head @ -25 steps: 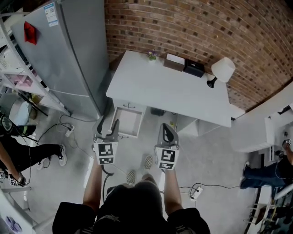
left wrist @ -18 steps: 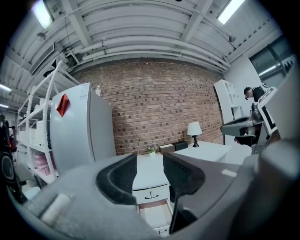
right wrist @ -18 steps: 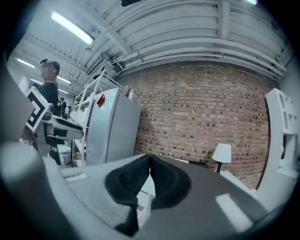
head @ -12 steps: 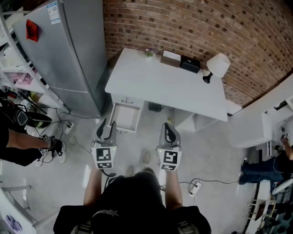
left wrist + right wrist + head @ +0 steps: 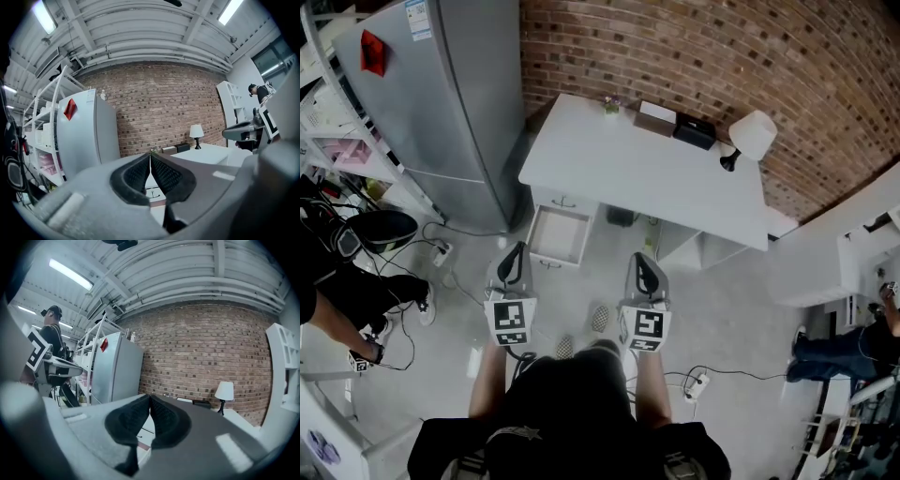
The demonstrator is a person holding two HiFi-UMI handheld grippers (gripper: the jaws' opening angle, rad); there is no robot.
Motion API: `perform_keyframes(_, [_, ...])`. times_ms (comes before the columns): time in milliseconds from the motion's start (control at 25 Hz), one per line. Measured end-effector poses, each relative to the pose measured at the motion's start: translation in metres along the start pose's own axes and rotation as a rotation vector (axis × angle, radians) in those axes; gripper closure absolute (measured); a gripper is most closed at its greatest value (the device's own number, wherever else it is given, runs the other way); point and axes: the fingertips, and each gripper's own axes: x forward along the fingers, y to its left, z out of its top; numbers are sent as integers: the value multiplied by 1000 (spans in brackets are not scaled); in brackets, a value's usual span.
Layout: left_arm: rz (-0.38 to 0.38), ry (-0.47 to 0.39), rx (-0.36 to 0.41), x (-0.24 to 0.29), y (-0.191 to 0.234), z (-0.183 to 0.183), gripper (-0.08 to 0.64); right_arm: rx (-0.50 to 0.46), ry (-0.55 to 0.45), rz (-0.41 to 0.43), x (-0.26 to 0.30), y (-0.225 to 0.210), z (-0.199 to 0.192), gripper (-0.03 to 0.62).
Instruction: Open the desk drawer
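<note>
We have just closed our left gripper's point(image 5: 517, 247) fingers on nothing; earlier they stood apart. Our right gripper's point(image 5: 639, 259) fingers are together too. The open drawer point(image 5: 558, 236) lies ahead of the left fingers, untouched.

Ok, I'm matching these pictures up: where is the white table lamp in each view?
Head view: lamp upper right, on the desk's far right end.
Left gripper view: lamp right of centre, against the brick wall.
Right gripper view: lamp lower right, against the same wall.
Shared landmark: the grey fridge, left of the desk.
</note>
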Motion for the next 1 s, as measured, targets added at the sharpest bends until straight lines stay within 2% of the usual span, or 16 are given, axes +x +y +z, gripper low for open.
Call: perform_keyframes(1000, [-39, -2, 19, 4, -20, 2, 549, -4, -3, -9, -8, -9, 3, 586])
